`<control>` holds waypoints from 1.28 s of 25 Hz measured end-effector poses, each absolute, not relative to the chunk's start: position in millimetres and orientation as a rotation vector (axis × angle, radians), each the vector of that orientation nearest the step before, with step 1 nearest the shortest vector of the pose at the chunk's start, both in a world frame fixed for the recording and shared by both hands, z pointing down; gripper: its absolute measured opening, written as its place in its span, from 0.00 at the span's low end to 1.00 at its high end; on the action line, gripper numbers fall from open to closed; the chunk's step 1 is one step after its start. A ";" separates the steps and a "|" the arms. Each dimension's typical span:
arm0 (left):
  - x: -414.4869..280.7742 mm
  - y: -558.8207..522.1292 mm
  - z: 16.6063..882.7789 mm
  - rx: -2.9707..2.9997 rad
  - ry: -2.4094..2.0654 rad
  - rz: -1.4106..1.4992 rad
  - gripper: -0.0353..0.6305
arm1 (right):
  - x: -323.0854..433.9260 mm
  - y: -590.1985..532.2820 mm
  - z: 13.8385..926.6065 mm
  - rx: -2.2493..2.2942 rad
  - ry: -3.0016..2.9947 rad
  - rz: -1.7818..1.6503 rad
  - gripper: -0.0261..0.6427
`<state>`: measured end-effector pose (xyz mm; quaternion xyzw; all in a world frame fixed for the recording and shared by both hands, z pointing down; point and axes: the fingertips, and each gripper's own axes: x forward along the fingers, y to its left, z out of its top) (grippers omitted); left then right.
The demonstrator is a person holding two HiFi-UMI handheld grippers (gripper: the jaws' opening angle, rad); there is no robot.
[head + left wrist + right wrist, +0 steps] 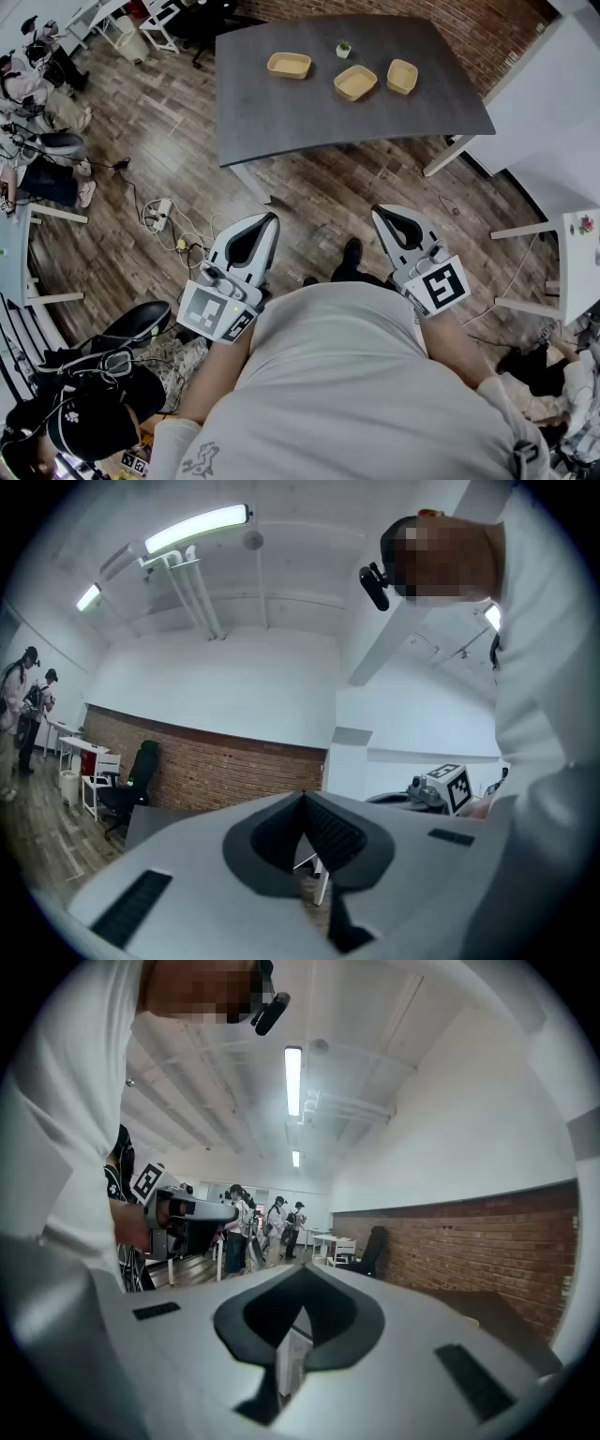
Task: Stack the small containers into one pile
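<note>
You hold both tools low in front of your body, well short of the work, each pointing level toward the far table. Your left gripper [270,221] has its jaws pressed together at the tips, and its own view shows nothing pinched between them, only the room beyond. Your right gripper [382,214] is closed the same way, jaws tip to tip and empty. The two grippers sit apart from each other on either side of your torso, above the wooden floor [319,187], and neither touches anything. The dark grey table [281,117] stands ahead of you, past a stretch of open floor. On its far half lie the three small tan containers, all separate and none stacked: the left container [289,65] sits alone toward the table's middle, the middle container [355,82] lies nearer you and to its right, and the right container [402,76] rests just beside the middle one without clearly touching it. A small potted plant [344,49] stands behind them, between the left container and the other two. A brick wall [394,9] runs behind the table. A power strip [157,212] with loose cables lies on the floor to your left, and a white table [553,112] fills the right side.
</note>
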<state>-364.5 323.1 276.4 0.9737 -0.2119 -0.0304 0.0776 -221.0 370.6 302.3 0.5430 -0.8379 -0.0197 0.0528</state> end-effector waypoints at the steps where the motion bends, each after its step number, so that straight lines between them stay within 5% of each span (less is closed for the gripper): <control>1: -363.2 321.0 277.5 2.913 -0.636 -0.093 0.07 | -218.4 367.7 303.2 1.647 -2.537 -0.076 0.04; 32: -211.3 218.6 305.9 2.843 -0.657 0.003 0.07 | -66.1 249.7 327.3 1.479 -2.625 0.006 0.05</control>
